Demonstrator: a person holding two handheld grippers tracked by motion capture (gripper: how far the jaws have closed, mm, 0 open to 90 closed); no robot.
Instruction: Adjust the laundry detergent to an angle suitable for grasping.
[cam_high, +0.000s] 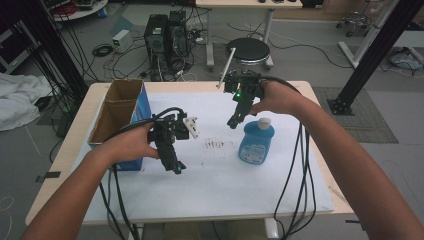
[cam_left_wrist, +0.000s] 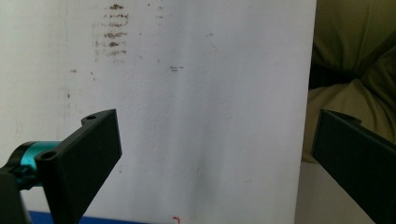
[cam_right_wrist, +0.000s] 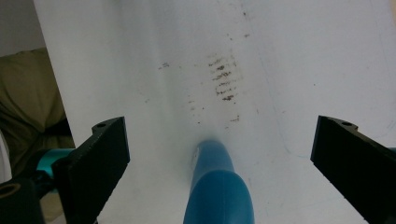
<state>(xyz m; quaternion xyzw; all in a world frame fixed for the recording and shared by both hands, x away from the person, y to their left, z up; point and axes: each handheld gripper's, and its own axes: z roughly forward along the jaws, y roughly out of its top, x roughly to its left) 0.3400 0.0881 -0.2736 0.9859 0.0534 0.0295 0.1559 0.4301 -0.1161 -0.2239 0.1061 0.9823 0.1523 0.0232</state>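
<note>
The blue bottle (cam_high: 256, 142) stands upright toward the right edge of the surface (cam_high: 210, 195), easy to grab. The right gripper (cam_high: 234, 121) hangs just beside it, released (jaws wide, ready). The left gripper (cam_high: 176, 167) waits released near the cardboard box (cam_high: 120, 112).

Blue bottle (cam_high: 256, 141) with white cap lies flat on white sheet (cam_high: 210, 185).

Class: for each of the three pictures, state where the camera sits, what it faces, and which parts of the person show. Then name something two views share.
High view: above the table, looking down; both forearms, left gripper, right gripper, blue bottle, cardboard box.
Left gripper view: between open jaws, facing the white sheet.
Right gripper view: between open jaws, over the bottle.
Shared: the sheet's dark smudges.
</note>
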